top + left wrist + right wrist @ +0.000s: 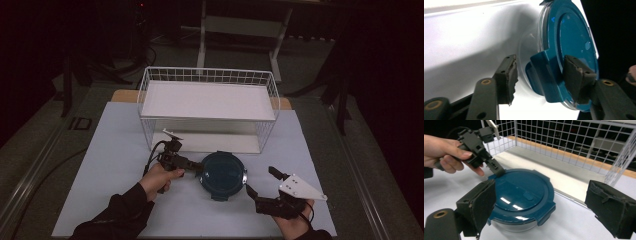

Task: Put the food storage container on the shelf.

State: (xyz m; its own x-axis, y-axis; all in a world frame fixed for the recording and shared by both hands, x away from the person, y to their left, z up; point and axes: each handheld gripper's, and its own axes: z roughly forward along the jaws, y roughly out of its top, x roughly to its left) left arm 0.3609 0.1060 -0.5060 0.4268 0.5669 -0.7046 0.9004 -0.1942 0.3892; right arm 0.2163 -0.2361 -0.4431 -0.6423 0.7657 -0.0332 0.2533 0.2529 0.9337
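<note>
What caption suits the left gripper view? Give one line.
Left hand-held gripper straddling a latch tab on the teal lid.

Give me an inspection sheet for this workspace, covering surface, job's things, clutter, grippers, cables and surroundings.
Surface: white mat on a table, bare around the work.
Job's things: round container with a teal clip-on lid, lid on, in front of a white wire rack.
Clutter: nothing seen.
Grippers: left hand-held gripper straddles a lid clip, one pad on the lid top, the other apart from it; right hand-held gripper open, beside the container, not touching.
Cables: black cable trailing from the left hand-held gripper.
Surroundings: dark room, white table frame behind.
</note>
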